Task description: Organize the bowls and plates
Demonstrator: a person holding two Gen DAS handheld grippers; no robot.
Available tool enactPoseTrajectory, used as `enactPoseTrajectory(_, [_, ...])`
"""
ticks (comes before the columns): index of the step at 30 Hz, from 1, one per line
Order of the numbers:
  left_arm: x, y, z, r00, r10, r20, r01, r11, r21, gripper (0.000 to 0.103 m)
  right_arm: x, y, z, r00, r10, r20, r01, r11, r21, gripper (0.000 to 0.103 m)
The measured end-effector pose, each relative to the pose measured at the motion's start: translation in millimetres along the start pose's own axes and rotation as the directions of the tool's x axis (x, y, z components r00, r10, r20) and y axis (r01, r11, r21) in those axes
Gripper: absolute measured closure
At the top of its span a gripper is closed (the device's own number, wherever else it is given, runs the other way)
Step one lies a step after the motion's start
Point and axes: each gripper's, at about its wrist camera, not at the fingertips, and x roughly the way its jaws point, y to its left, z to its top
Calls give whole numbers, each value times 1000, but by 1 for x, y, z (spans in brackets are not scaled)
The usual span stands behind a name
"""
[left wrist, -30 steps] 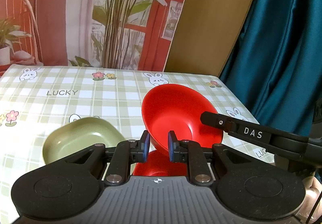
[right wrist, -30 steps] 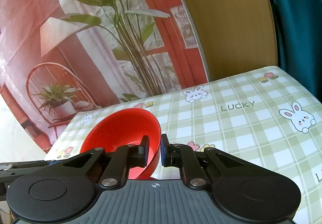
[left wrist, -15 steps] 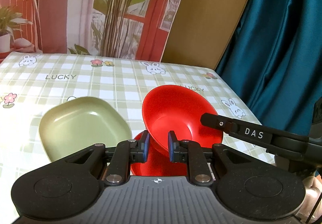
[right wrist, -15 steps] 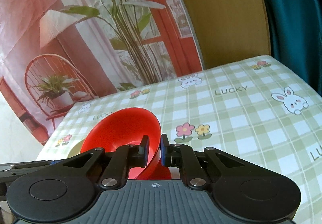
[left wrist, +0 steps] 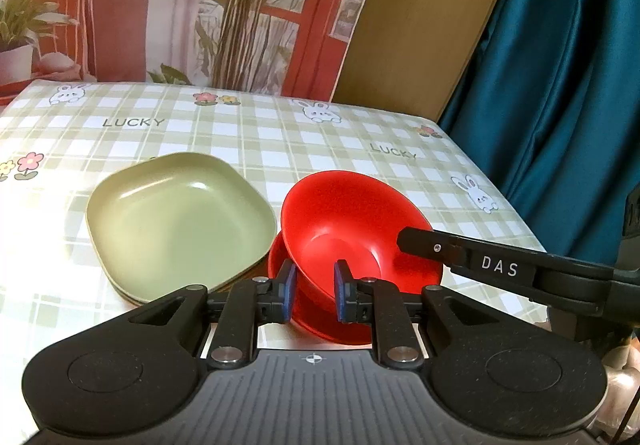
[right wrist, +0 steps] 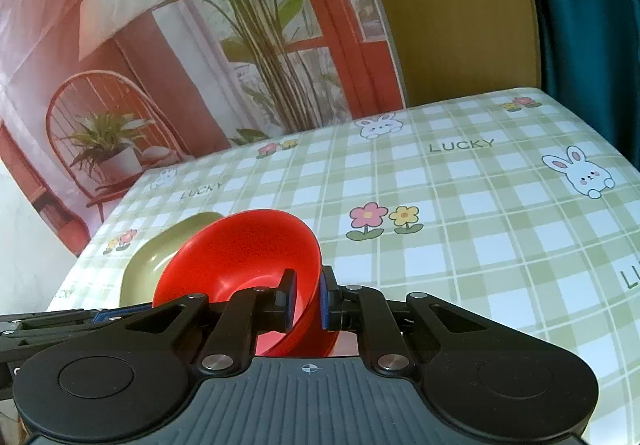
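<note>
Right gripper (right wrist: 305,299): closed on the rim of the upper red bowl (right wrist: 240,265) — one finger inside, one outside.
Left gripper (left wrist: 314,295): partly open; the near wall of that bowl sits between its fingers, but I cannot tell if they touch it.
Upper red bowl: tilted, held just above a second red bowl (left wrist: 352,325) near the front right edge of the counter (left wrist: 360,149).
Green plate (left wrist: 176,221): lying on the counter just left of the red bowls, on top of another plate.
</note>
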Motion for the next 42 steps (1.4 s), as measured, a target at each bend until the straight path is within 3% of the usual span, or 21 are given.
enactPoseTrajectory(35, [8, 0, -5, 1000, 6, -30, -6, 1000, -14, 83, 8, 1, -10, 999, -19, -31, 19, 1000, -21, 84])
enactPoseTrajectory(42, [6, 0, -5, 1000, 18, -23, -19, 1000, -20, 74, 6, 1, -10, 999, -27, -23, 27, 999, -18, 83])
